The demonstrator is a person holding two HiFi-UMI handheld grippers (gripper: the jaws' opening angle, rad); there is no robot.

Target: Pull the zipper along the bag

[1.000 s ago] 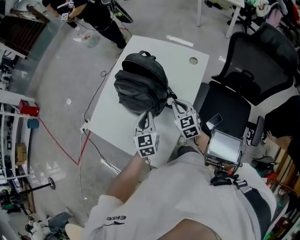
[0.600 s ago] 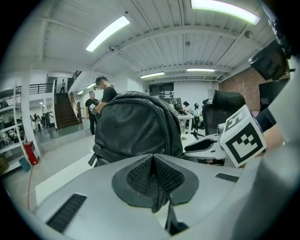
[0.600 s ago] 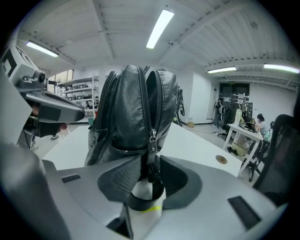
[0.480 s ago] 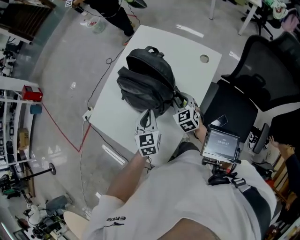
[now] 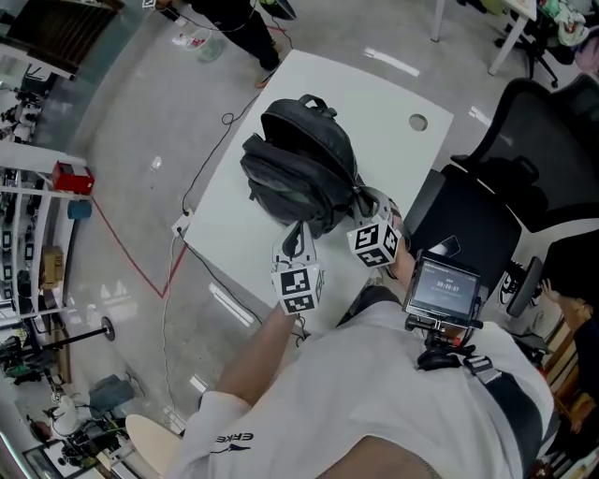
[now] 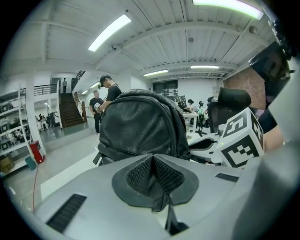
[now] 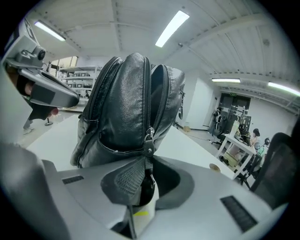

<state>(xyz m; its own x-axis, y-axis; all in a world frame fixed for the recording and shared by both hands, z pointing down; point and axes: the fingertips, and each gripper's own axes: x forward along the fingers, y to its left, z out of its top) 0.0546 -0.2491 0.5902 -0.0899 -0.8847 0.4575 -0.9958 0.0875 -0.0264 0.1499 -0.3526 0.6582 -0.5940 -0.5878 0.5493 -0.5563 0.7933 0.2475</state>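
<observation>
Nearest in the head view is the person's white sleeve and shoulder, with a small screen (image 5: 445, 288) mounted at the chest; just beyond it, both grippers reach to the near end of the black backpack (image 5: 299, 159), which lies on the white table (image 5: 374, 94).

The left gripper (image 5: 298, 241) meets the bag's near lower edge; in the left gripper view its (image 6: 152, 161) pads are pressed together, a fold of dark material is pinched between them, and the backpack (image 6: 138, 124) rises directly behind; the marker cube (image 6: 239, 140) of the other gripper shows to the right, and a strip of table (image 6: 56, 180) to the left.

The right gripper (image 5: 365, 208) sits just right of the left one, at the bag's near right corner; in the right gripper view its (image 7: 143, 163) jaws are closed on the zipper pull (image 7: 149, 143), whose tab runs down into the pads; the slider sits at the low near end of the track; above it the zip climbs the backpack (image 7: 124, 108) toward its top, and a dark gap shows between the two sides; white table (image 7: 47, 136) lies on either side.

Farther off, the tabletop has a round hole (image 5: 417, 123) near its far right corner; a black office chair (image 5: 524, 159) stands to the right of the table; a red cable (image 5: 131, 253) crosses the grey floor at the left; a person in dark clothes (image 5: 234, 19) stands beyond the far end.
</observation>
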